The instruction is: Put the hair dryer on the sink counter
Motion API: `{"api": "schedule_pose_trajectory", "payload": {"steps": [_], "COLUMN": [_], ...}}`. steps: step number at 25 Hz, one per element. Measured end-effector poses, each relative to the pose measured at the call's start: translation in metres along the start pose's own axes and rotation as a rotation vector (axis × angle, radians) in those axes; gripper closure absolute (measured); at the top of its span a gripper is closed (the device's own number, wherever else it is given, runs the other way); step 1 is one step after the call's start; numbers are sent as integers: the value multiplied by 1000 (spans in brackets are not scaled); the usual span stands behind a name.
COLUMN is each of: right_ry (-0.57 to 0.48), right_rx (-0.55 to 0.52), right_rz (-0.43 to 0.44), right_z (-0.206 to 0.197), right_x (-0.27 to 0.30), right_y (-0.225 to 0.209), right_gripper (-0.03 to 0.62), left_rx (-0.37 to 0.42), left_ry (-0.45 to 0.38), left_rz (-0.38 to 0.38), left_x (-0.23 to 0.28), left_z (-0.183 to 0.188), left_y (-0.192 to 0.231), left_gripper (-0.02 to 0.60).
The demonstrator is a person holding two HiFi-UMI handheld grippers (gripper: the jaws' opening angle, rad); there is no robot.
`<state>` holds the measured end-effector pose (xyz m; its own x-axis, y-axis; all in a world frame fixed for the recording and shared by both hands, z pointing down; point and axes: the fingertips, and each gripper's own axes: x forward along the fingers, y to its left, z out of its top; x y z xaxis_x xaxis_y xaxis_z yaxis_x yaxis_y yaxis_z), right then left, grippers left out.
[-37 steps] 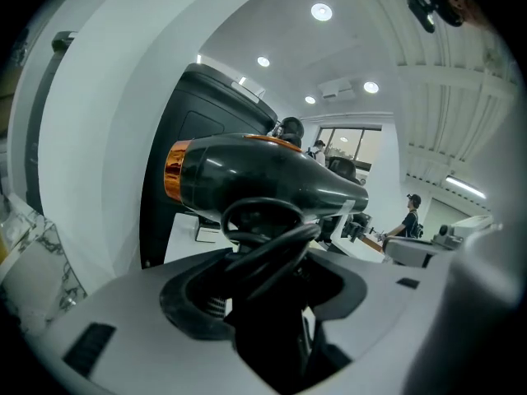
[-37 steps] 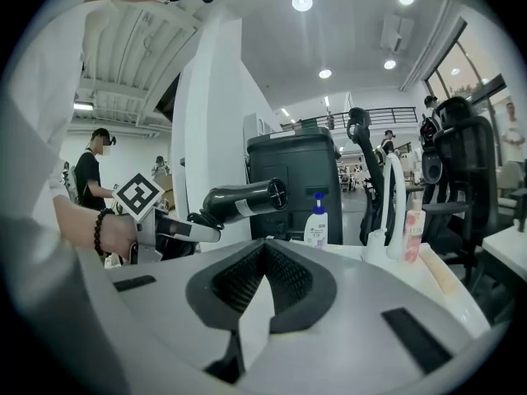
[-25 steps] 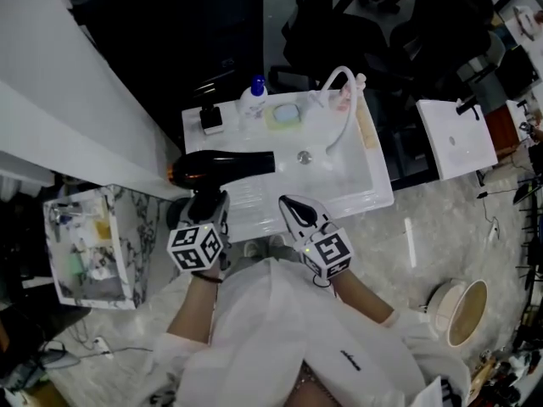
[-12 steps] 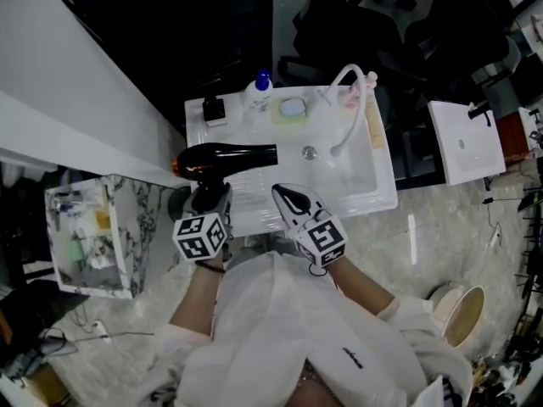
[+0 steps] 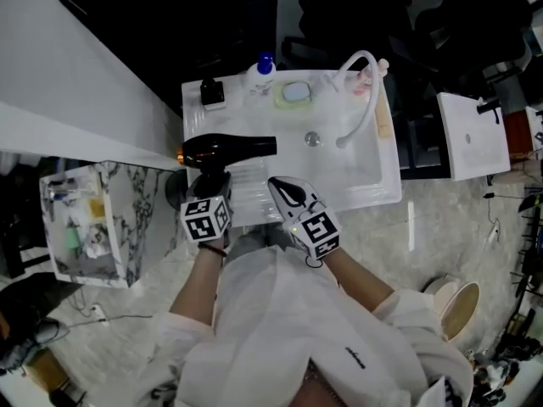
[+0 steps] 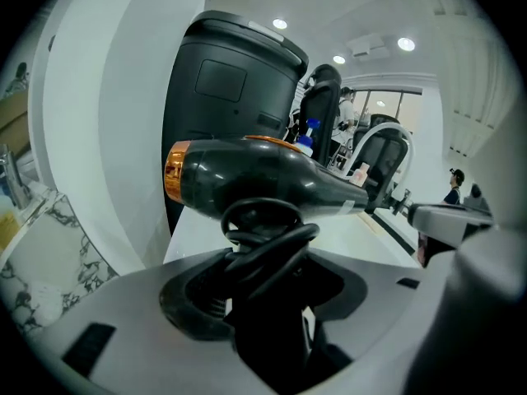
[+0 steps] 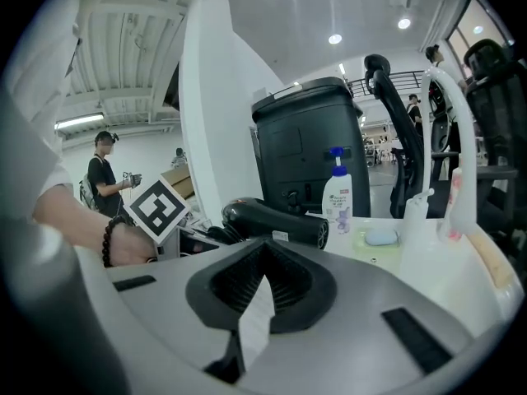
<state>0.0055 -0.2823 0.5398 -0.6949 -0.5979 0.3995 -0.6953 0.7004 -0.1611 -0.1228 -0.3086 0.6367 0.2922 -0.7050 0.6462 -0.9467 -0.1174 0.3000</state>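
Plainly, the hair dryer (image 5: 229,149) is in the left gripper (image 5: 208,186). Its handle and the coiled black cord run down between the jaws, which stand wide and clamp on that bundle. The barrel lies crosswise just beyond the jaw tips. The orange-ringed back end points out past the left edge of the desk (image 5: 254,195), and the nozzle points toward the basin with its drain (image 5: 314,139). In the head view the dryer sits over the left end of the desk, beside the ribbed draining area. Whether the barrel touches the surface cannot be told.

The right gripper (image 5: 285,192) hovers over the front edge of the desk, just right of the dryer's handle and apart from it. Its jaws are drawn together at the tips with nothing between them. In the right gripper view the dryer lies ahead and slightly left of those jaws.

Along the back of the desk stand a small black object (image 5: 212,94), a pump bottle (image 5: 264,69) with a blue cap, a soap dish (image 5: 293,93) and a curved white faucet hose (image 5: 363,83).
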Motion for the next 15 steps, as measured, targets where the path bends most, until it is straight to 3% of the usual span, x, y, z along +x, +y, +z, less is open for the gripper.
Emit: {"api": "schedule_pose_trajectory", "payload": {"steps": [15], "right_ry": [117], "right_rx": [50], "right_rz": [46], "right_z": [-54], "right_x": [47], "right_y": [-3], "right_gripper": [577], "left_rx": [-24], "left_ry": [129], "left_rz": [58], "left_x": [43], "left_z": [-49], "left_y": [10], "left_gripper": [330]}}
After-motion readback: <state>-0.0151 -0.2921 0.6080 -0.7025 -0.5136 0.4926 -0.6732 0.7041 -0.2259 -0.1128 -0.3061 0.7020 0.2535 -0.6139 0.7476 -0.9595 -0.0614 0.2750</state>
